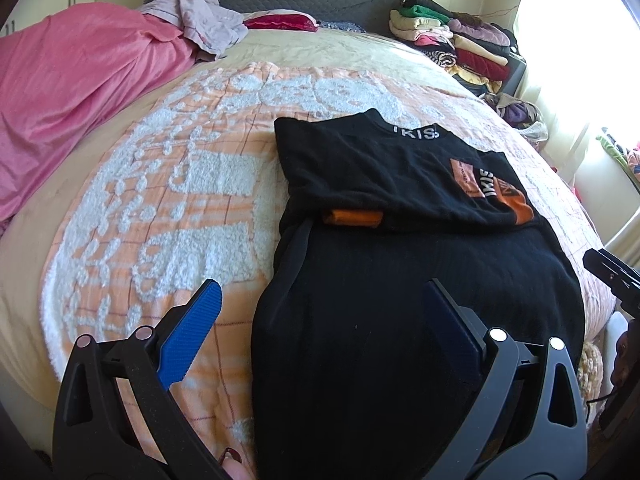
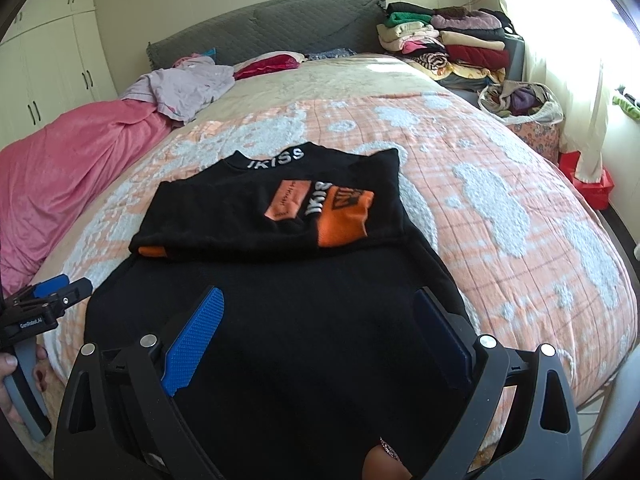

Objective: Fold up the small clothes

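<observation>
Black sweater [image 2: 272, 280] lies flat on the orange-and-white bedspread [image 1: 160, 200], sleeves already folded in across the chest; my left gripper [image 1: 320, 332] and right gripper [image 2: 320, 336] hover over its near hem, both sets of fingers spread wide, holding nothing. Next, I judge, is folding the hem up toward the collar: I'd pinch each bottom corner through both layers, lift evenly, and lay the hem square to the shoulders so the tucked sleeves don't slide out. Readable text: "IKISS" on the collar [image 2: 275, 158], partly repeated beside the orange chest patch [image 2: 344, 216]; "GenRobot.AI" on the left gripper's body.
</observation>
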### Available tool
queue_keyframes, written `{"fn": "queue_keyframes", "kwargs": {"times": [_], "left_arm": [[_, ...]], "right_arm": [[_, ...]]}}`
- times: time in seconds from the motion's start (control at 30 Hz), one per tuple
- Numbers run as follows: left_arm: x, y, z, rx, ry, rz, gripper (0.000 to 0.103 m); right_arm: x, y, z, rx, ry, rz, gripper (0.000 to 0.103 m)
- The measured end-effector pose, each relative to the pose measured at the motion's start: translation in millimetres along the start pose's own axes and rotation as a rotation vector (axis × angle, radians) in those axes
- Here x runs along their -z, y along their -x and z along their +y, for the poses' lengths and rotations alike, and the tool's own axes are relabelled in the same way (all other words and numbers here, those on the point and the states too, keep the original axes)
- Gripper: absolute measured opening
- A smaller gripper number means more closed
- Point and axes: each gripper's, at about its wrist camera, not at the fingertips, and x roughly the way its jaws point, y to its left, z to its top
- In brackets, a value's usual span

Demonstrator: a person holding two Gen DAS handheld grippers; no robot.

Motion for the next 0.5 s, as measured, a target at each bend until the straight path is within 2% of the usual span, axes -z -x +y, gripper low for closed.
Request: {"fn": "queue_keyframes", "kwargs": {"times": [0.5], "left_arm": [[30.4, -1.6, 9.3, -0.030, 0.011, 0.027, 0.093]], "right_arm": [[28.8, -3.9, -11.7, 0.011, 0.004, 0.040, 0.095]]}}
